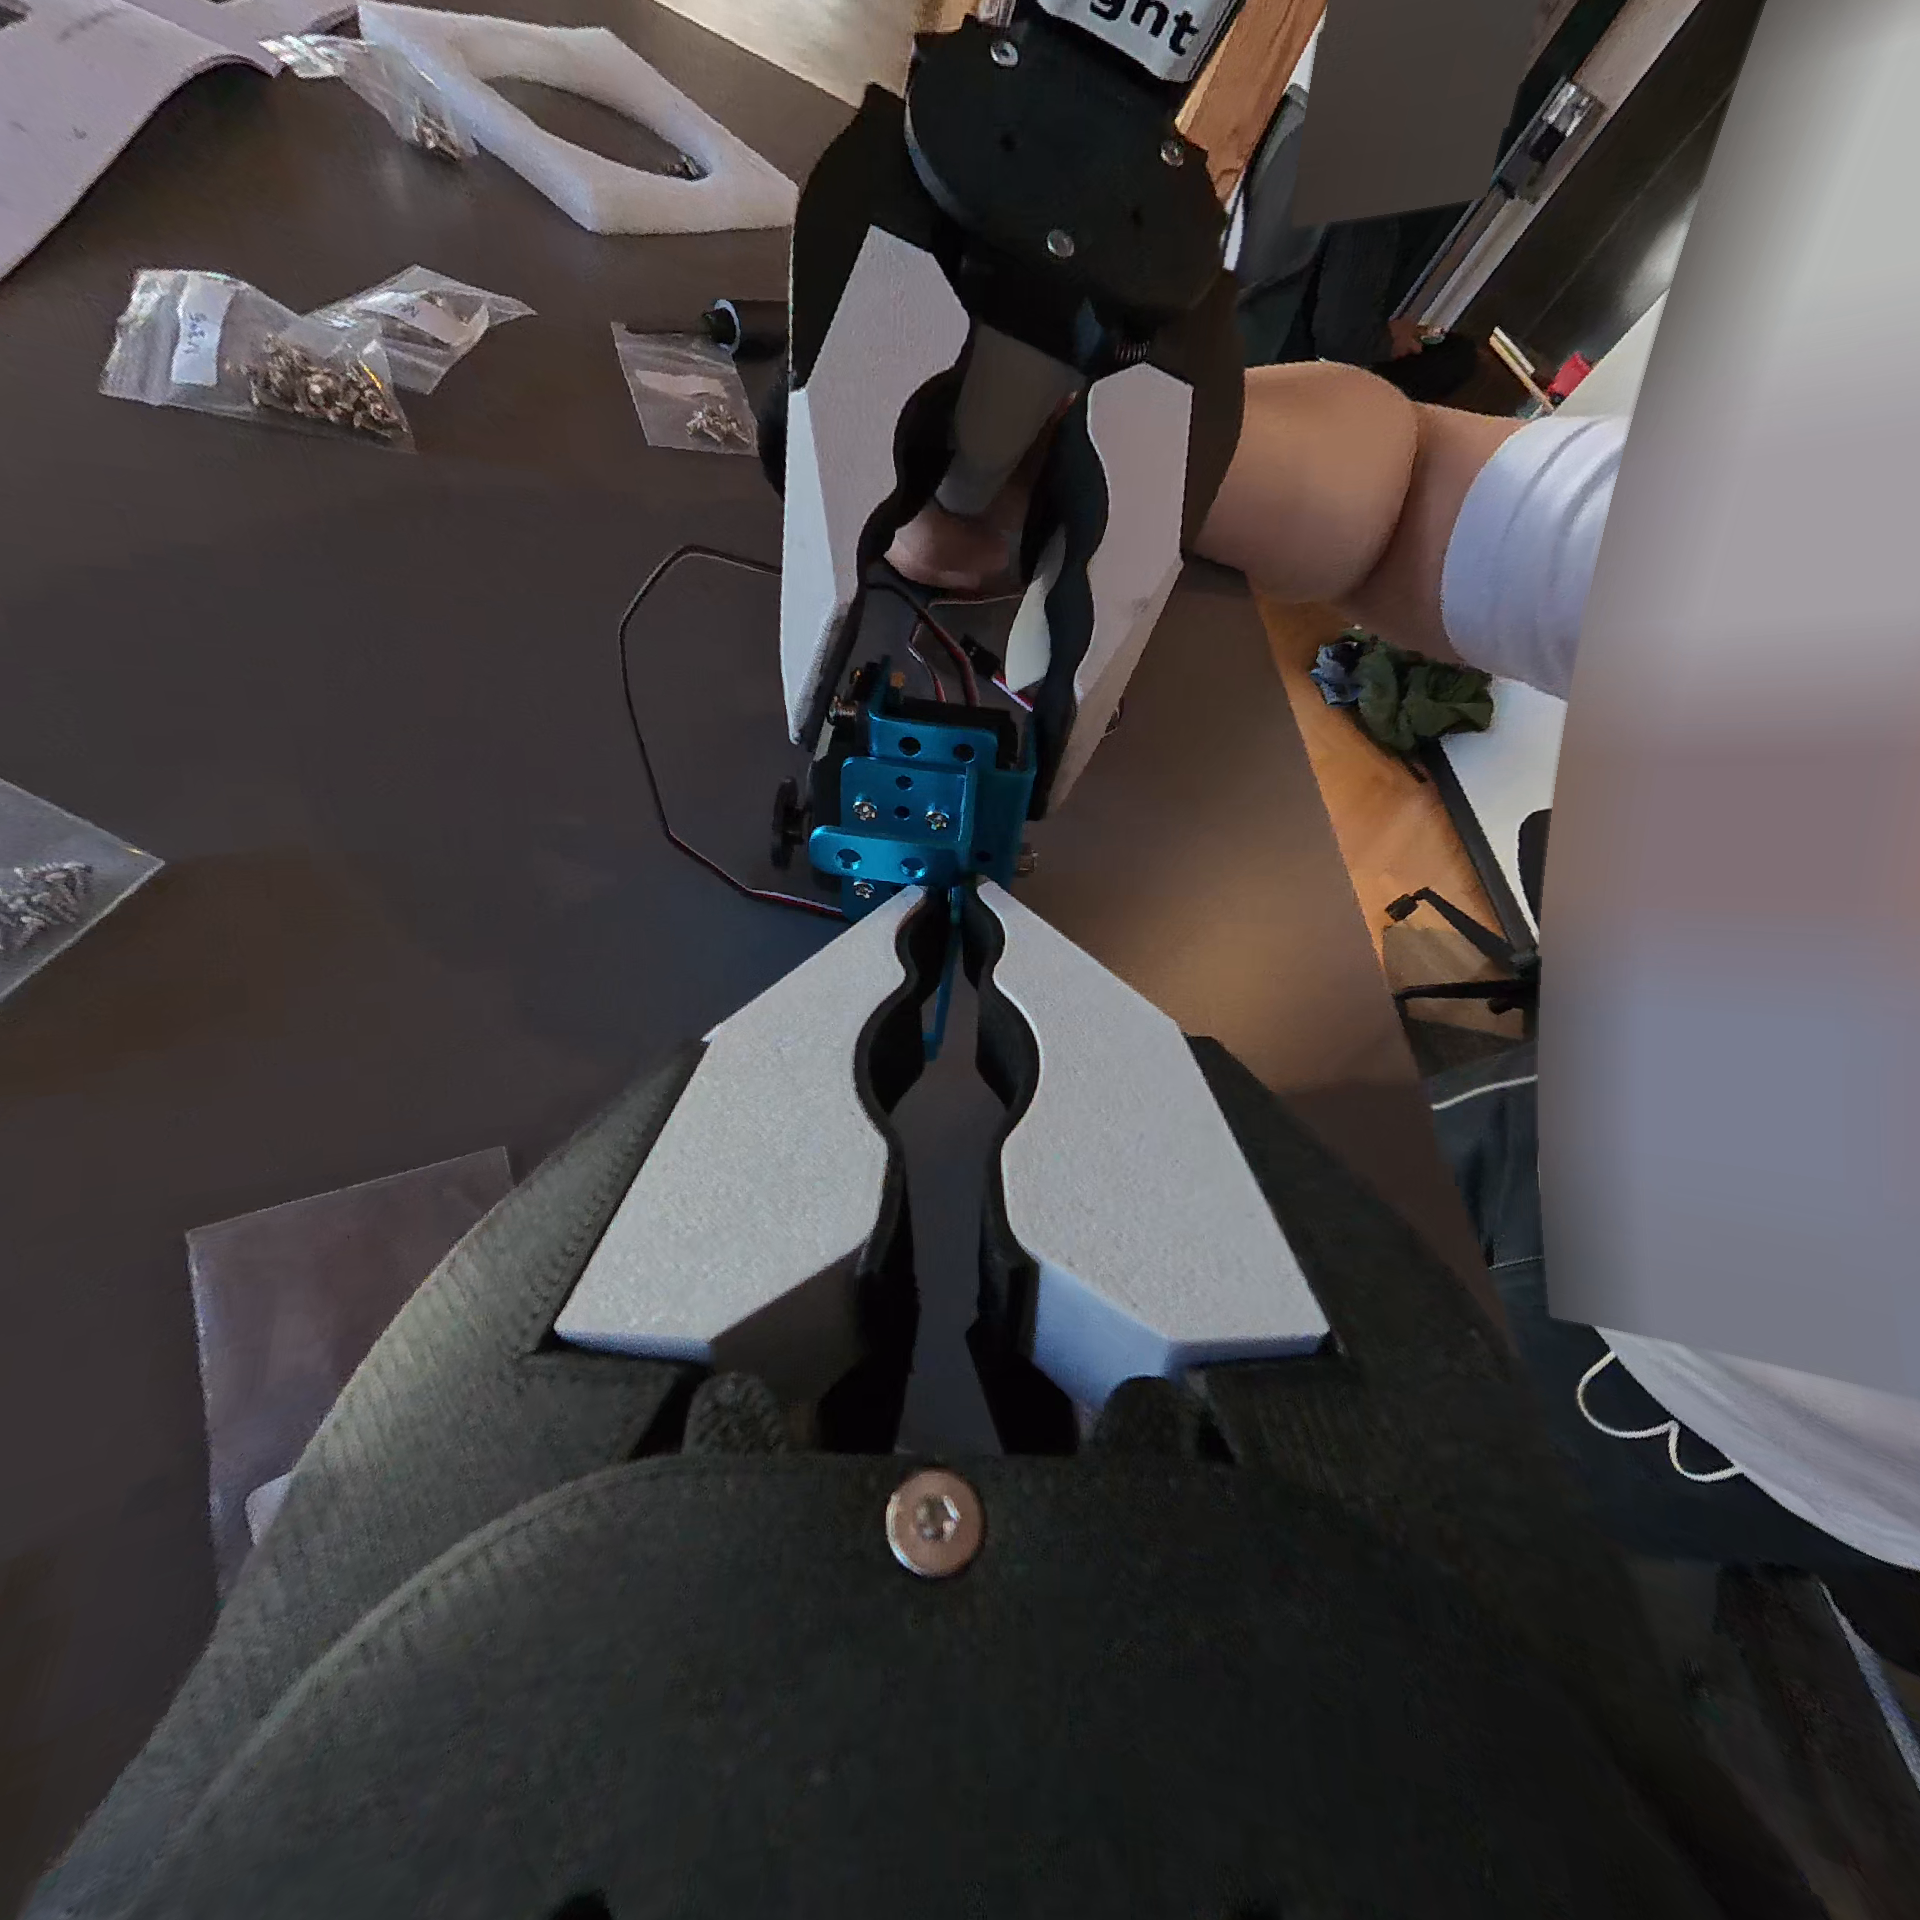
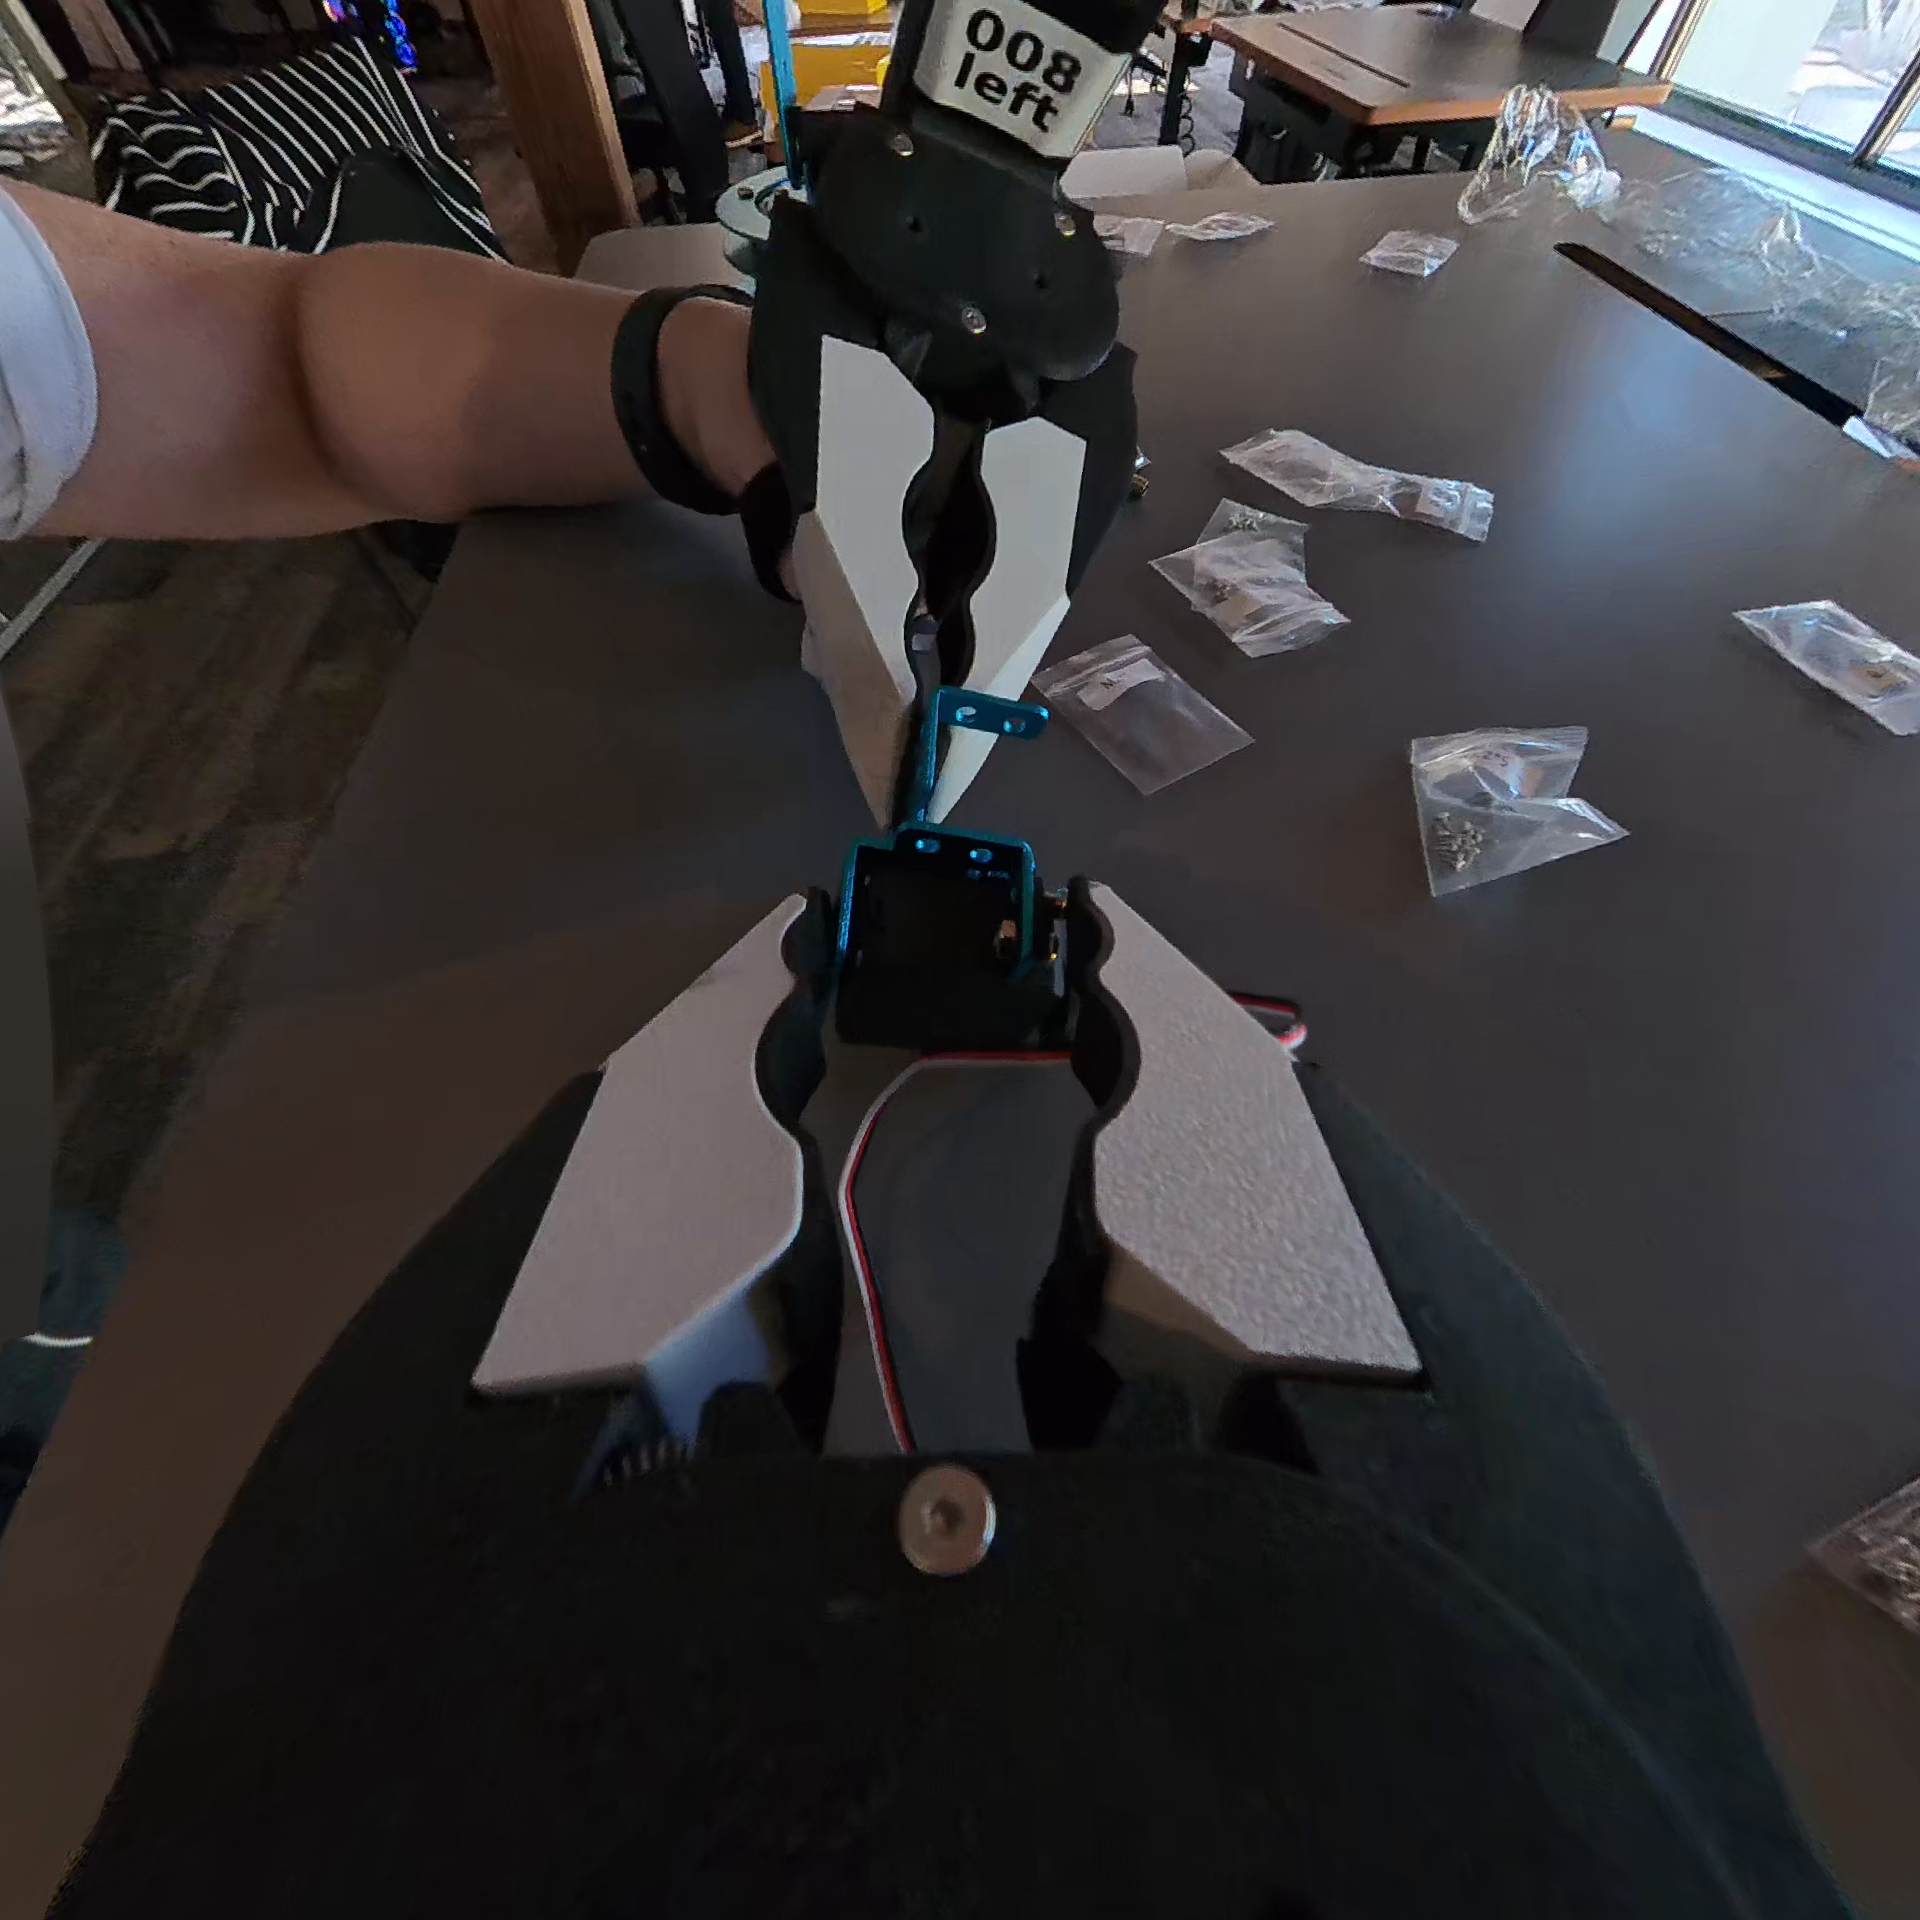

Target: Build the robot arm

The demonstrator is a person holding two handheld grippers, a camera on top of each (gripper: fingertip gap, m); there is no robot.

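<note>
My left gripper (image 1: 951, 896) is shut on a thin blue metal bracket (image 1: 943, 987), held edge-on between its tips. In the right wrist view the left gripper (image 2: 909, 816) comes in from above, and the bracket (image 2: 987, 719) shows as an L-shaped piece with holes. My right gripper (image 2: 940, 909) is shut on a black servo in a blue metal frame (image 2: 925, 956). A red, white and black wire (image 2: 862, 1195) trails back between its fingers. In the left wrist view the right gripper (image 1: 930, 769) holds this servo assembly (image 1: 914, 800) tip to tip against the bracket, low over the dark table (image 1: 416, 675).
Small clear bags of screws (image 1: 312, 364) (image 2: 1496, 800) (image 2: 1247, 592) lie scattered over the table. A white foam piece (image 1: 582, 135) and papers (image 1: 83, 104) lie at the far left. A clear sheet (image 1: 312, 1299) lies near me. The person's arm (image 2: 364, 384) crosses the table's edge. My left and right fingertips are right by each other.
</note>
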